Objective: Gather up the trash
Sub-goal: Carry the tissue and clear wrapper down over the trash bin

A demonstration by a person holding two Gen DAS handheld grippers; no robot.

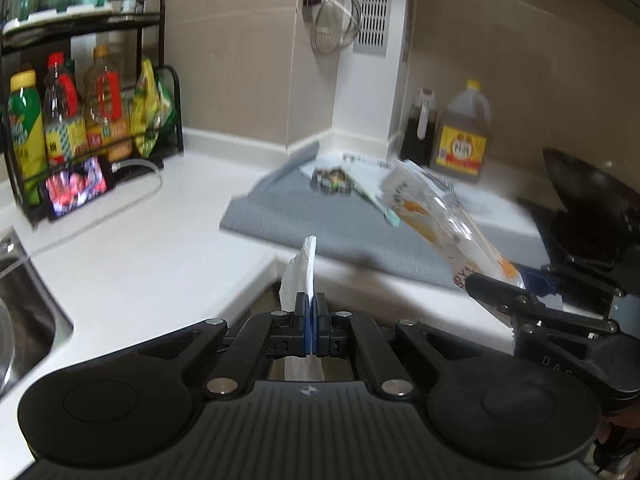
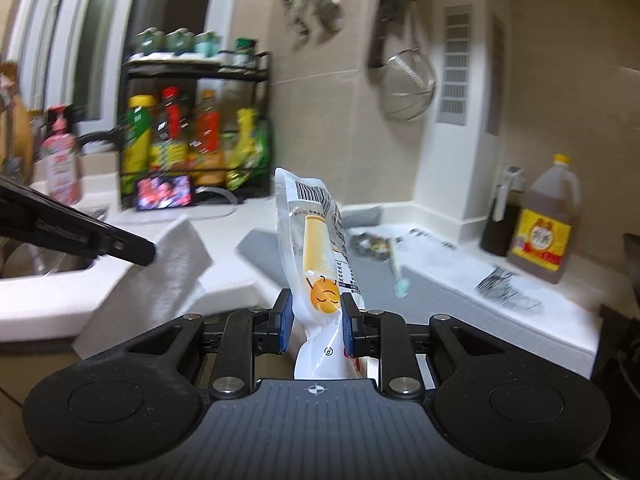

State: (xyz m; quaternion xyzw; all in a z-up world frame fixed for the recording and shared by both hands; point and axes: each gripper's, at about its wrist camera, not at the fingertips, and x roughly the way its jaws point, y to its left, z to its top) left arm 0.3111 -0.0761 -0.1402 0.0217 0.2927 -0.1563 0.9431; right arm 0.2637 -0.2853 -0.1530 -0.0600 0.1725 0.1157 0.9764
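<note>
My left gripper point(image 1: 311, 300) is shut on a white crumpled tissue point(image 1: 301, 270) that sticks up between its blue pads, held off the counter's front edge. My right gripper point(image 2: 315, 312) is shut on a clear plastic wrapper point(image 2: 316, 240) with a yellow print and an orange smiley; the wrapper stands upright between the pads. In the left wrist view that same wrapper point(image 1: 436, 216) and the right gripper point(image 1: 516, 284) show at the right. On the grey mat point(image 1: 320, 224) lie a small dark crumpled piece point(image 1: 334, 180), a mint-handled stick point(image 2: 398, 272) and printed paper point(image 2: 472, 264).
A black rack point(image 1: 92, 92) of bottles stands at the back left, with a phone point(image 1: 76, 190) and cable before it. The sink point(image 1: 16, 304) lies at far left. An oil jug point(image 1: 464, 136) and a dark bottle point(image 1: 420, 132) stand by the wall. A black wok point(image 1: 592, 200) sits right.
</note>
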